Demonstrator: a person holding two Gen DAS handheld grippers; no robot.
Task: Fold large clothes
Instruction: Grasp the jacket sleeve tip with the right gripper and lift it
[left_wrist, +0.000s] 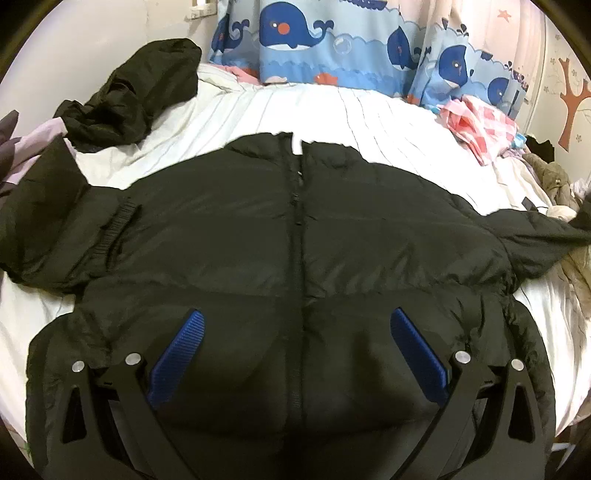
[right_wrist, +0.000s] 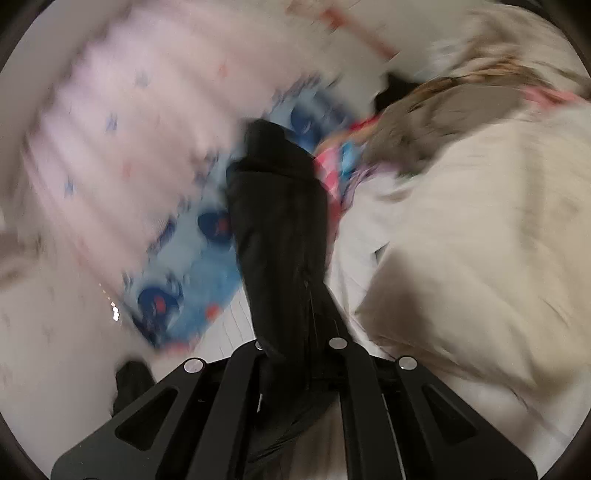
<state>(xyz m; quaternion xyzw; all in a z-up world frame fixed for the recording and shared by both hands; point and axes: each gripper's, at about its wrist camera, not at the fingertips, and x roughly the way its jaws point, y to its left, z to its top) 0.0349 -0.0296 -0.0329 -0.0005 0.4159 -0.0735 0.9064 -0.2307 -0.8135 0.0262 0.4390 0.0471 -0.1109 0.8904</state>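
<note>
Across the middle of the white striped bed (left_wrist: 332, 110), the black puffer jacket (left_wrist: 295, 229) lay zipped and spread flat. The left gripper (left_wrist: 299, 350) hovered wide open above its hem, while the right gripper (right_wrist: 295, 347) had clamped a black sleeve (right_wrist: 280, 221). Sleeve-folding seemed underway; next, that sleeve likely needed carrying inward over the chest.

Each gripper (left_wrist: 295, 332) had black slotted arms with silver round screws; the left one's pads (left_wrist: 177, 360) were ribbed blue.

Up at your bed's (left_wrist: 369, 110) far edge hangs a whale-print curtain (left_wrist: 295, 37). At the far right corner you've got a pink checked cloth (left_wrist: 476, 125); a beige garment (left_wrist: 554, 181) slumps along the right edge. A tree sticker (left_wrist: 572, 99) marks the wall.
</note>
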